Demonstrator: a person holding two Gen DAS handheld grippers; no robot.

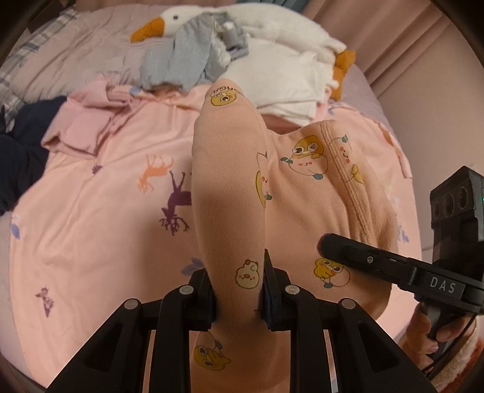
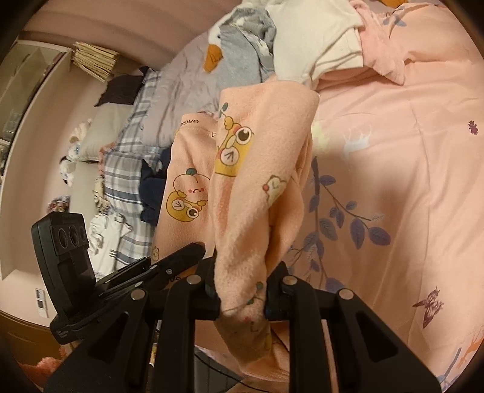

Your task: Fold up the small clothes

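Observation:
A small peach garment (image 1: 230, 187) printed with cartoon ducks hangs over the pink bed cover (image 1: 99, 217). My left gripper (image 1: 239, 287) is shut on one bunched part of it. My right gripper (image 2: 242, 290) is shut on another bunched part of the same garment (image 2: 251, 187). The right gripper also shows at the right of the left wrist view (image 1: 378, 263), held by a hand. The left gripper shows at the lower left of the right wrist view (image 2: 157, 269). The garment is lifted off the bed between the two.
A white goose plush (image 1: 242, 21) lies at the bed's far side with grey clothes (image 1: 187, 51) and white clothes (image 1: 287, 81) by it. A pink garment (image 1: 87, 121) and dark navy clothes (image 1: 21, 154) lie at the left. A plaid blanket (image 2: 127, 169) lies further off.

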